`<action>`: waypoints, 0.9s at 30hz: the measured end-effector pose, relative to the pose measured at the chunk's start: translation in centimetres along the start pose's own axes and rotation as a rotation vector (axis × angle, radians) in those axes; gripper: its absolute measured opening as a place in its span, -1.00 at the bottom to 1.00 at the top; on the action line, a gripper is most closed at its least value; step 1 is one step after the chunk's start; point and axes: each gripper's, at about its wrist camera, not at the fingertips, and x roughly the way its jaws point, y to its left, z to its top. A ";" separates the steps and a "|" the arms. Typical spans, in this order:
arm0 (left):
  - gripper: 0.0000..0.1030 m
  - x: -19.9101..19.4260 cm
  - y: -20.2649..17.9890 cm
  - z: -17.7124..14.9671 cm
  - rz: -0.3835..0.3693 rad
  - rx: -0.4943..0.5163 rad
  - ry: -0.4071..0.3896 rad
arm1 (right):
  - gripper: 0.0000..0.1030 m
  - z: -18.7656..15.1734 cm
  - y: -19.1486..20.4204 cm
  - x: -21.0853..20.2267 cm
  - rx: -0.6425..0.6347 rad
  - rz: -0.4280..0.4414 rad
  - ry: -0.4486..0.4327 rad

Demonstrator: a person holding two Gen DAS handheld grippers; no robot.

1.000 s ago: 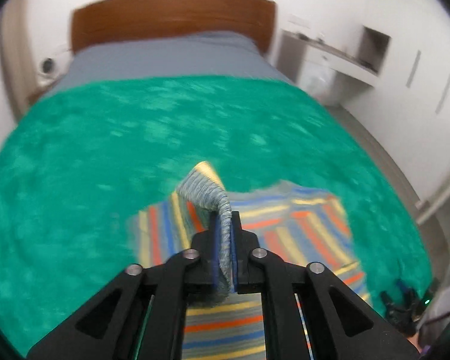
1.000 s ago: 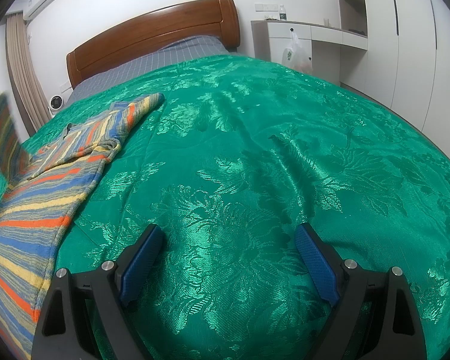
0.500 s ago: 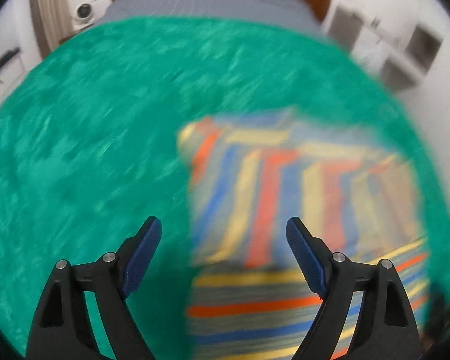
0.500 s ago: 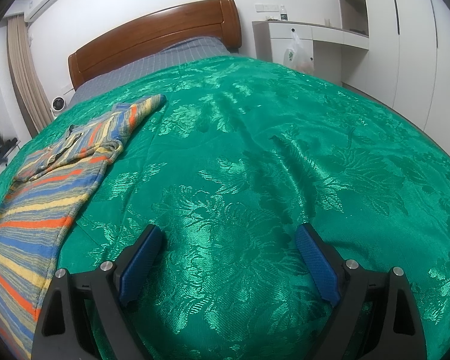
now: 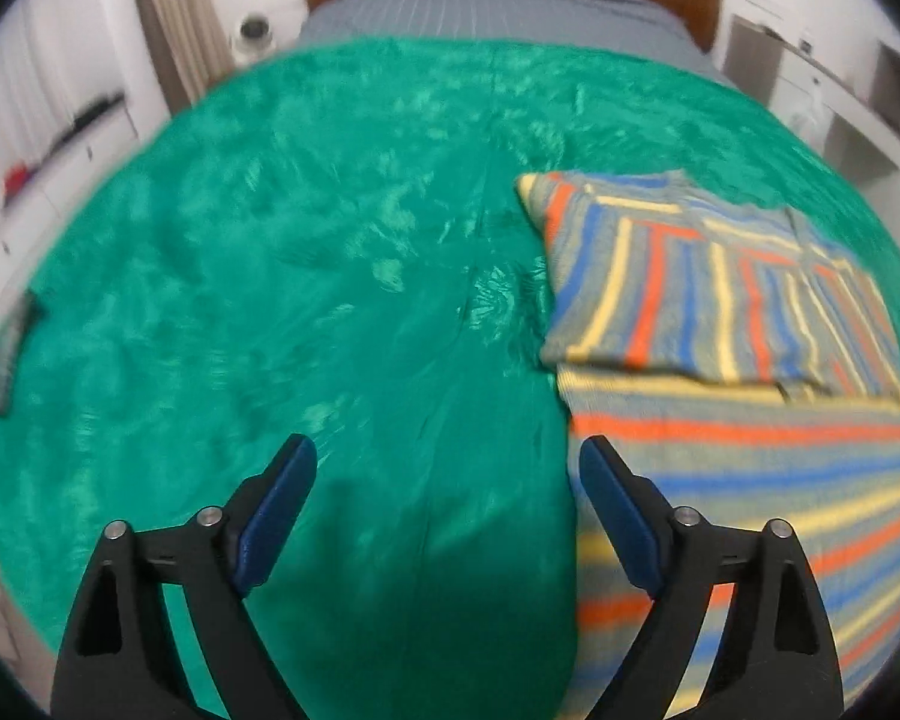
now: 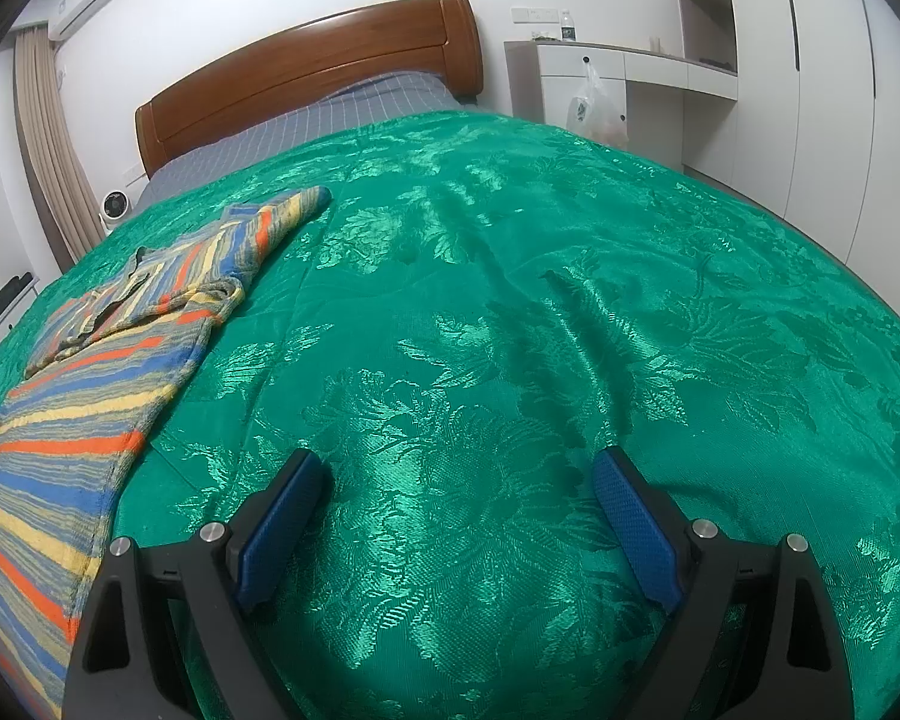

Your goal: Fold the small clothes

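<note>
The striped shirt (image 5: 732, 372) lies flat on the green bedspread (image 5: 330, 276), and we can see one part of it folded over the rest, its stripes running crosswise to those beneath. Its near end runs out of the left wrist view at the lower right edge, so we cannot tell how far it reaches. In the right wrist view the same shirt (image 6: 90, 396) sits far off to the left of the bedspread (image 6: 570, 276), cut off again at the bottom left, with a rumpled edge near the collar that is hard to make out. The left view is a little blurred, and small items on the furniture beside the bed stay unreadable.

Our left gripper (image 5: 447, 474) hovers above the bedspread just left of the shirt's edge, jaws spread wide, nothing between them. Our right gripper (image 6: 462, 492) is low over bare bedspread, well apart from the shirt, jaws also spread wide and empty. Beyond the bedspread stands the wooden headboard (image 6: 306, 72).
</note>
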 end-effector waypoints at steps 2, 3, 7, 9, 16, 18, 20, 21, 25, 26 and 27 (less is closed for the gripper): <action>0.85 -2.2 -0.4 -0.6 0.015 0.025 -0.046 | 0.77 0.0 0.0 0.0 -0.001 -0.002 0.001; 0.87 -2.8 -0.2 -0.8 0.019 0.030 -0.065 | 0.77 0.0 0.1 0.1 -0.003 -0.005 0.003; 0.88 -6.1 -0.6 -1.6 0.029 0.039 -0.125 | 0.77 0.2 0.3 0.1 -0.010 -0.015 0.015; 0.88 -7.5 -0.7 -1.9 0.034 0.046 -0.148 | 0.78 0.3 0.3 0.2 -0.013 -0.018 0.026; 0.89 -11.1 -0.9 -3.0 0.040 0.063 -0.204 | 0.87 1.8 1.0 0.5 -0.045 -0.039 0.167; 0.90 -11.7 -1.0 -3.4 0.043 0.067 -0.217 | 0.87 2.4 1.6 -0.1 -0.078 -0.092 0.237; 0.91 -12.3 -0.9 -4.1 0.034 0.059 -0.220 | 0.87 2.9 2.5 -1.2 -0.125 -0.174 0.298; 0.91 -12.5 -0.8 -4.6 0.022 0.049 -0.218 | 0.87 3.1 3.2 -2.1 -0.156 -0.218 0.318; 0.91 -13.0 -0.6 -6.5 -0.035 0.009 -0.197 | 0.87 4.0 7.0 -8.5 -0.266 -0.226 0.244; 0.91 -13.1 -0.6 -6.9 -0.045 0.002 -0.195 | 0.87 4.1 7.9 -10.0 -0.290 -0.230 0.221; 0.91 -13.3 -0.7 -7.2 -0.052 -0.005 -0.193 | 0.87 4.0 8.9 -11.6 -0.316 -0.236 0.199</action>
